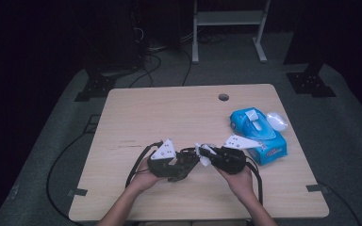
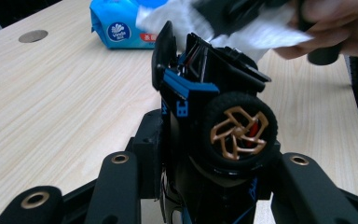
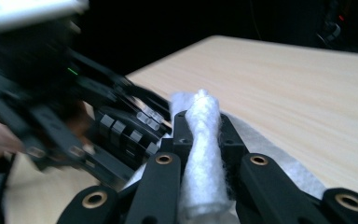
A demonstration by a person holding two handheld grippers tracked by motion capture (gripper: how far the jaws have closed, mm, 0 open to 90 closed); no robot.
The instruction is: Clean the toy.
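The left tool (image 2: 205, 186) is clamped on a black toy car (image 2: 209, 107) with blue trim; in the left gripper view its two black jaws rise from the bottom edge and press the car's body from either side, just below a black tyre with a gold spoked wheel (image 2: 238, 132). The car stands nose-up in the middle of that frame, one door panel swung open at its upper left.

The right tool (image 3: 200, 140) is closed tight on a bunched white wipe (image 3: 204, 154); in the right gripper view the wipe runs as a twisted roll up between the jaws and spreads out flat behind them at the lower right. The wipe's free end lies against the top of the car, which shows in the left gripper view as a blurred white sheet in the upper right of the frame, under the person's right hand (image 2: 340, 28).

From the high view the two tools meet low in the centre of the frame, left tool (image 1: 188, 162) and right tool (image 1: 206, 157) nose to nose, with the car and wipe between them, held just above the pale wooden table (image 1: 169, 113). Both forearms come in from the bottom edge.

To the right of the hands, on the table, lies a blue pack of wet wipes (image 1: 259, 134), its lid flipped open. A round cable hole (image 1: 223, 97) sits near the table's far edge.
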